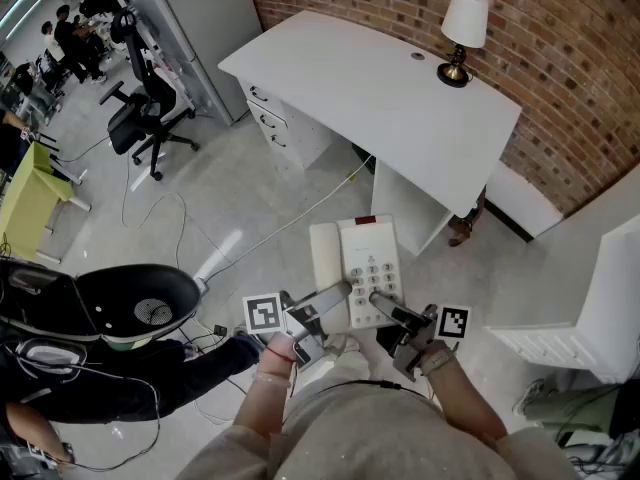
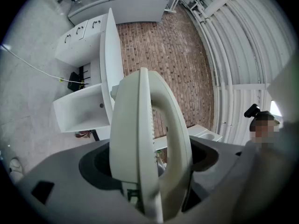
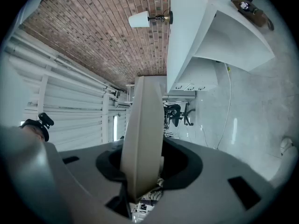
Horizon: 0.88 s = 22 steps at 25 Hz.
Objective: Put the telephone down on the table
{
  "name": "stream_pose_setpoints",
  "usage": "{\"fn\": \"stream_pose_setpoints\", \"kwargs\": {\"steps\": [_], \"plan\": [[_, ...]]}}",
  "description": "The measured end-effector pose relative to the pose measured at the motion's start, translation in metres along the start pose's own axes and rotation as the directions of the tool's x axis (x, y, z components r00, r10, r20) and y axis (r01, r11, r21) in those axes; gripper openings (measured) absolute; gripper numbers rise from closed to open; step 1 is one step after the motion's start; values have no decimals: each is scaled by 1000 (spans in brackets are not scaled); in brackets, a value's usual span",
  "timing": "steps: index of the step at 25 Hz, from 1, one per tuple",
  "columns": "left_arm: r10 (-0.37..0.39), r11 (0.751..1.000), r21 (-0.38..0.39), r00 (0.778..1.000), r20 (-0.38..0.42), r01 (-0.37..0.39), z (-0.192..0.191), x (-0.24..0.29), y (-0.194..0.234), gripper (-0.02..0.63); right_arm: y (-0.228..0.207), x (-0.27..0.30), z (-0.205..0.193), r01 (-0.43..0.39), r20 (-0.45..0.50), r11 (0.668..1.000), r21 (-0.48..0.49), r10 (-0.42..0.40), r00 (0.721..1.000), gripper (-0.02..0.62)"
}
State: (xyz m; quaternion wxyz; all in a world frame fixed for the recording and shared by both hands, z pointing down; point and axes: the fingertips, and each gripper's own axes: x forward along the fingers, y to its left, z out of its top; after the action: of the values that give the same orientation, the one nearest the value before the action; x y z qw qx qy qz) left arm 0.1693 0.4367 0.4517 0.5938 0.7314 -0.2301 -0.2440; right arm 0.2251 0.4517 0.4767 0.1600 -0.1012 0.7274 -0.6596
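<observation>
A: Both grips are on the telephone (image 1: pixel 370 258). The left gripper (image 1: pixel 335 296) is wide, clamped across its handset side. The right gripper (image 1: pixel 385 306) is narrower, on the base edge. The telephone hangs over the floor, short of the table (image 1: pixel 350 78).
B: We keep it level, aim for the near edge, probably well clear of the far-corner lamp (image 1: pixel 462 30), and release both together.
</observation>
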Motion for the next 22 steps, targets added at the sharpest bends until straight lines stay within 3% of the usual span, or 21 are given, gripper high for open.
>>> {"fn": "stream_pose_setpoints", "kwargs": {"steps": [12, 22], "plan": [[-15, 1000, 22, 999, 42, 14, 84, -27, 8, 402, -7, 87, 20, -9, -51, 999, -32, 7, 999, 163], [-29, 1000, -6, 998, 53, 30, 94, -37, 23, 402, -22, 100, 20, 33, -74, 999, -27, -35, 997, 163]]}}
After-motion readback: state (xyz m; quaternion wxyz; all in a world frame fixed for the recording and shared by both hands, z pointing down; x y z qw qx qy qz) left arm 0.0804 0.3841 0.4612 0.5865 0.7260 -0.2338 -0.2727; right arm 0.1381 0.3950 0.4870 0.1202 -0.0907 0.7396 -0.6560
